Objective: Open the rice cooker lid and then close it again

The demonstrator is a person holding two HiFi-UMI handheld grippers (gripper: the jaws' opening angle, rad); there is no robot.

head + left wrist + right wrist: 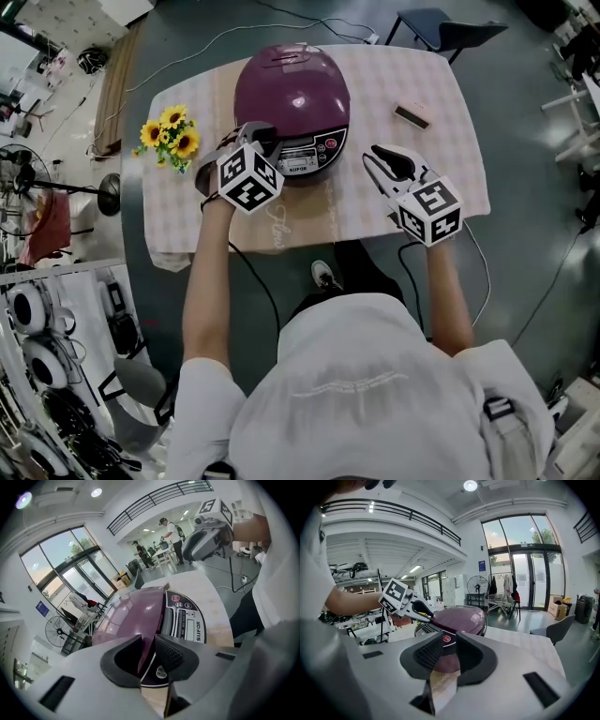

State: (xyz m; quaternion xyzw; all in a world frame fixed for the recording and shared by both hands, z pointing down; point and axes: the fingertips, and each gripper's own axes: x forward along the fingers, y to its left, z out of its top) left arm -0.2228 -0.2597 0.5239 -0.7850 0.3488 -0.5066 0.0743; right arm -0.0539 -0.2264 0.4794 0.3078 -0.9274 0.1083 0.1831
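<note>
Rice cooker (311,155) — purple, lid (291,89) down, toward far edge of table (450,103). Left gripper (265,138), jaws narrowly apart, at lid's front lip, presumably to release it; right gripper (377,157) parted, empty.

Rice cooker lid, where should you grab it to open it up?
Go for the front edge of the lid, at the grey bar just above the button panel, coming from the person's side. The dome is smooth and round, so the top probably offers nothing to pinch, and it likely hinges at the back. The left hand-held gripper is near that spot.
</note>
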